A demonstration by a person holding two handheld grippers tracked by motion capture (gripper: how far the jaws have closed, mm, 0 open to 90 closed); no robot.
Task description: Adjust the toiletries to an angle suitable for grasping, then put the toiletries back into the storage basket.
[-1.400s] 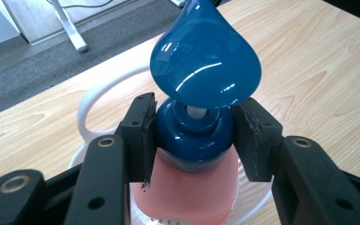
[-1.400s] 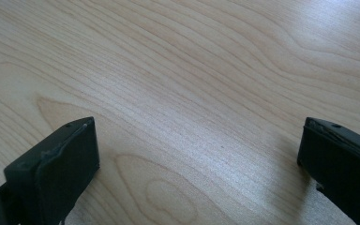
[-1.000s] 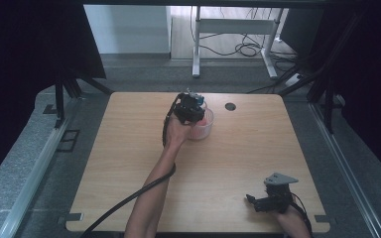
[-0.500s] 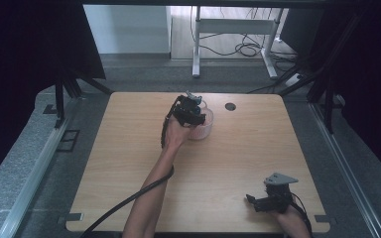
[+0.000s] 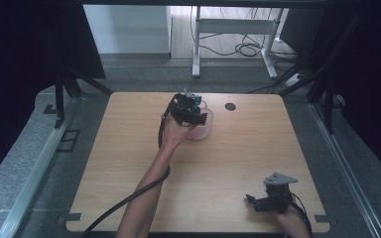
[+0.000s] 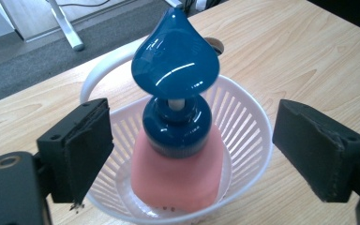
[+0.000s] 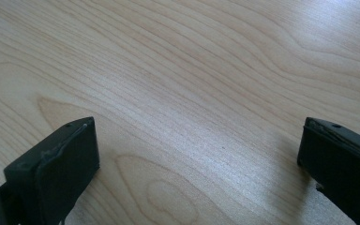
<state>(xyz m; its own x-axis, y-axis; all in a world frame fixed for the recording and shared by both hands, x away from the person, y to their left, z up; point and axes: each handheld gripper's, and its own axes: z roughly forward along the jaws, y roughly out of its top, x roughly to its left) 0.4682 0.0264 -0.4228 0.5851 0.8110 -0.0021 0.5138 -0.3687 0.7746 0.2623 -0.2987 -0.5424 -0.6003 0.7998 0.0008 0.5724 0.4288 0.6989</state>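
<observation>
- Cable of the left gripper trails along the person's forearm to the near table edge.
- White basket stands on the far middle of the table, with a dark round hole in the tabletop just to its right.
- Pink bottle with a blue pump top stands upright inside the basket. It is between the left gripper's jaws, which have just been opening; the pads stand wide apart on both sides and do not touch it.
- Right gripper rests near the table's near right corner, well apart from the basket, jaws spread over bare wood.
</observation>
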